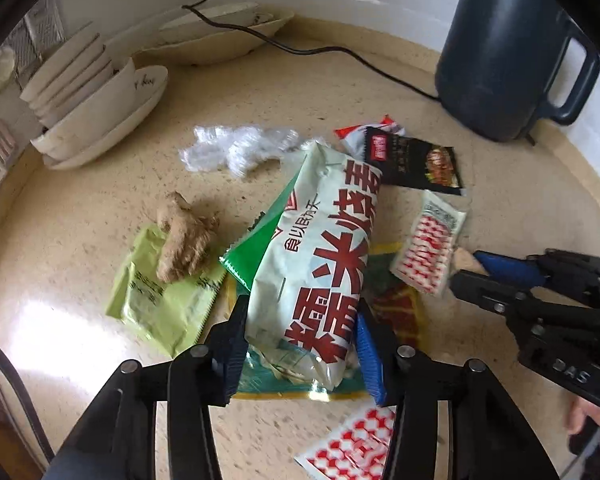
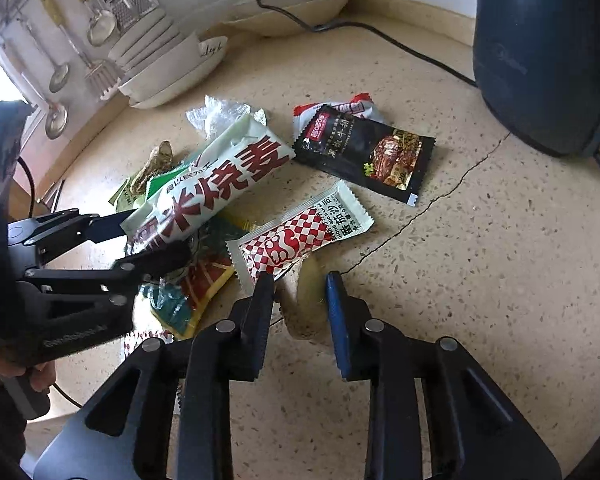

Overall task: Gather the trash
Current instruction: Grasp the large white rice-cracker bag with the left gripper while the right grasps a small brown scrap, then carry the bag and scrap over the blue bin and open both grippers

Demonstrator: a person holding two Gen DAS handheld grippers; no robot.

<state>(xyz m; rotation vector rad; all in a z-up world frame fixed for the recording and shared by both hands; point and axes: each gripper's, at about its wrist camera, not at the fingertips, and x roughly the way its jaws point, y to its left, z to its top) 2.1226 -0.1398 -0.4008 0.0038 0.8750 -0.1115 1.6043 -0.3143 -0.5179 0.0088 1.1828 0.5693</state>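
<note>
My left gripper is shut on a large pale green wrapper with red characters, also seen in the right wrist view. My right gripper is open around a beige curved scrap on the counter, its fingers on either side. It shows in the left wrist view. A red-checkered sauce packet lies just ahead of it. A black steak packet, a red-white wrapper, crumpled clear plastic, a light green packet and a ginger piece lie around.
A dark blue kettle stands at the back right with its black cord across the counter. Stacked white bowls and plates sit at the back left. Another checkered packet lies near the front. Utensils hang on the wall.
</note>
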